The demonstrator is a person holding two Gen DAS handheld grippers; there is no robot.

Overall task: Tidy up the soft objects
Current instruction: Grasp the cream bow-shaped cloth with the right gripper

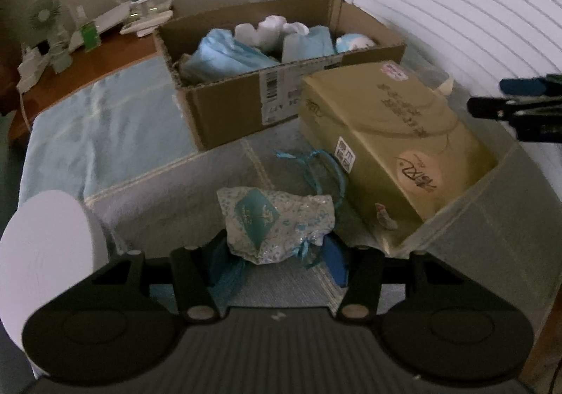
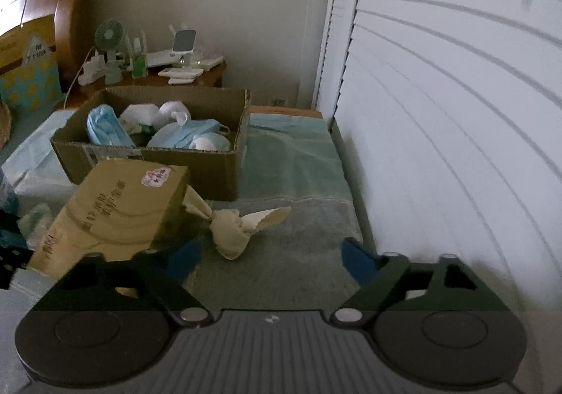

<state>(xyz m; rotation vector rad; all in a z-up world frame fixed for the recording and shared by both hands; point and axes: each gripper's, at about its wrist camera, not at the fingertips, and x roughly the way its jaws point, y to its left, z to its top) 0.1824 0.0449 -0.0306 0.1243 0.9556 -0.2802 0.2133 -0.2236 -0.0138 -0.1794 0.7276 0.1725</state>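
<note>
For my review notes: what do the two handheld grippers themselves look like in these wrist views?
Both look alike: the left gripper and the right gripper have a grey ribbed body, two round black discs at the base, black linkage arms with silver pivot pins, and blue pads on the jaws. No cables, sleeves or hands show.

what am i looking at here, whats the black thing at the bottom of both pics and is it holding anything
Each picture comes from a camera mounted on a hand-held gripper, looking along its two fingers; a person carries one in each hand. The black shape at the bottom is the gripper's own body. In the left view, the left gripper is closed on a small patterned pouch above a grey fabric bin that holds a tan box. In the right view, the right gripper is open and empty, with a beige knotted cloth lying on the bed just ahead. Behind sits a cardboard box of soft blue and white things.
</note>
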